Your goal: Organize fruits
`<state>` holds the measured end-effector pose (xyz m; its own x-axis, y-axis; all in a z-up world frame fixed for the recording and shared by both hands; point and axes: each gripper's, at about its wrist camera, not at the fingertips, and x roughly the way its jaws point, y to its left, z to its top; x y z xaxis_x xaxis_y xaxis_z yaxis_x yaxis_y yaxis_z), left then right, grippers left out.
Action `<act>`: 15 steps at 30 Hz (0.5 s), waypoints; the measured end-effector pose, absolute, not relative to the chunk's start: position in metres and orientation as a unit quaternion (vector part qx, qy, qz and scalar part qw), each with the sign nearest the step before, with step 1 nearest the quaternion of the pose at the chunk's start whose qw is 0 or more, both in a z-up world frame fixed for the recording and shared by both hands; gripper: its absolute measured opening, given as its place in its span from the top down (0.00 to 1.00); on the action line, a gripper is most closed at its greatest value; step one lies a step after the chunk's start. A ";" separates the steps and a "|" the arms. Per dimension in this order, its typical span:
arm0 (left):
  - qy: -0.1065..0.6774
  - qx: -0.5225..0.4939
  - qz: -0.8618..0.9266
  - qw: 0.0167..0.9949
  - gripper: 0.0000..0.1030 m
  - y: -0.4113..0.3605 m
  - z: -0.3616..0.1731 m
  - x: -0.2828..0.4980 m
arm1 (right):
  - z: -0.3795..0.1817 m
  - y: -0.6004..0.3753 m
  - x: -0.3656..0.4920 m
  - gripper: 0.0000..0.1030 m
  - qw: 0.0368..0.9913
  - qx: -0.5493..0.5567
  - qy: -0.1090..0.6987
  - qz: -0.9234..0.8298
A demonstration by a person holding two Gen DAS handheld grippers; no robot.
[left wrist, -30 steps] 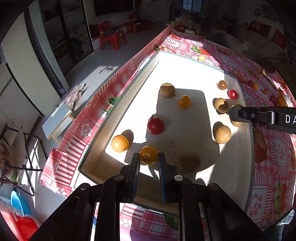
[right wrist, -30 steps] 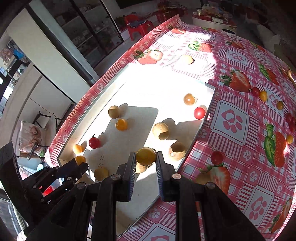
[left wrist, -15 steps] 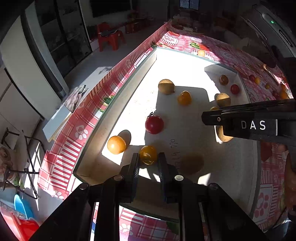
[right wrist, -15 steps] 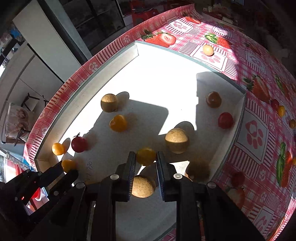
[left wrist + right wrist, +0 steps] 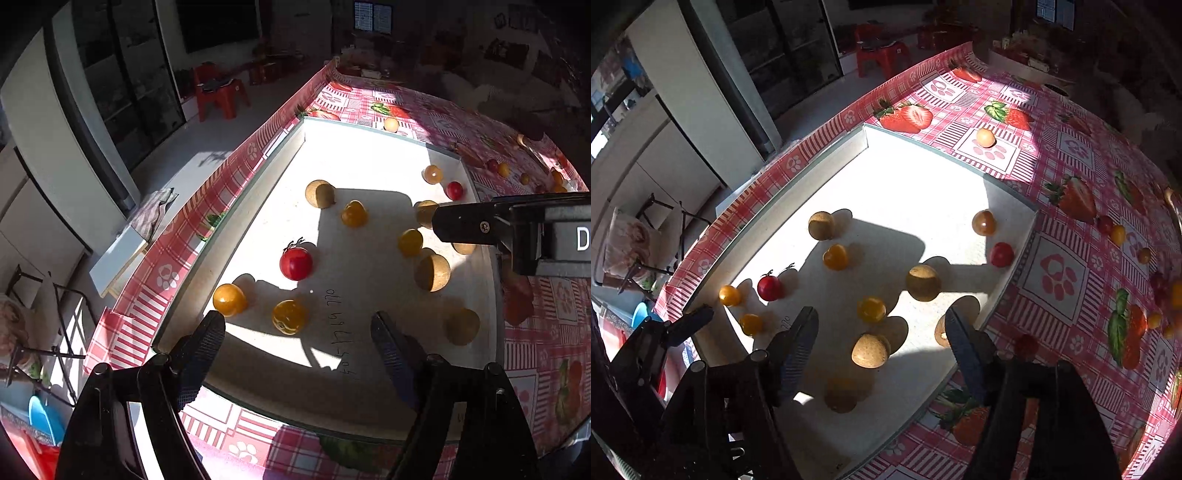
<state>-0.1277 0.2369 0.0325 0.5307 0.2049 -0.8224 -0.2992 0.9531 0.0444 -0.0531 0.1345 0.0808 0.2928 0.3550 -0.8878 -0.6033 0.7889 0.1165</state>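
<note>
A white shallow tray (image 5: 369,158) (image 5: 916,184) on the table holds several small fruits. My left gripper (image 5: 297,326) is open over the tray's near left corner, with a yellow tomato (image 5: 290,316) lying on the tray between its fingers. Beside it lie another yellow tomato (image 5: 229,299) and a red tomato (image 5: 295,263). My right gripper (image 5: 881,325) is open over the tray's near right part; a yellow tomato (image 5: 871,309) lies on the tray between its fingers, next to tan round fruits (image 5: 870,350) (image 5: 922,282). The right gripper also shows in the left wrist view (image 5: 480,225).
The table has a red checked strawberry cloth (image 5: 1071,266) with several small loose fruits at the right (image 5: 1117,234) and one behind the tray (image 5: 985,137). The table edge and floor drop off at the left. A red stool (image 5: 221,96) stands far back.
Both grippers have opened and let go of their yellow tomatoes, which now lie on the tray. The right gripper moved left over the tray before opening.
</note>
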 end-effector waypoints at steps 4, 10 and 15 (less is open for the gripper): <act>0.454 -0.052 0.146 0.877 0.20 0.232 0.039 -0.133 | 0.089 0.118 -0.060 0.20 0.802 -0.112 0.510 0.289; 0.446 -0.060 0.156 0.879 0.00 0.224 0.049 -0.147 | 0.087 0.096 -0.077 0.10 0.805 -0.094 0.519 0.271; 0.446 -0.059 0.158 0.879 0.00 0.216 0.055 -0.157 | 0.088 0.076 -0.097 0.00 0.817 -0.094 0.514 0.243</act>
<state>-0.1566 0.2155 0.0549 0.5526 0.2257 -0.8023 -0.3305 0.9430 0.0376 -0.0975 0.0760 0.0881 0.3538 0.3014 -0.8854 -0.4941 0.8640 0.0967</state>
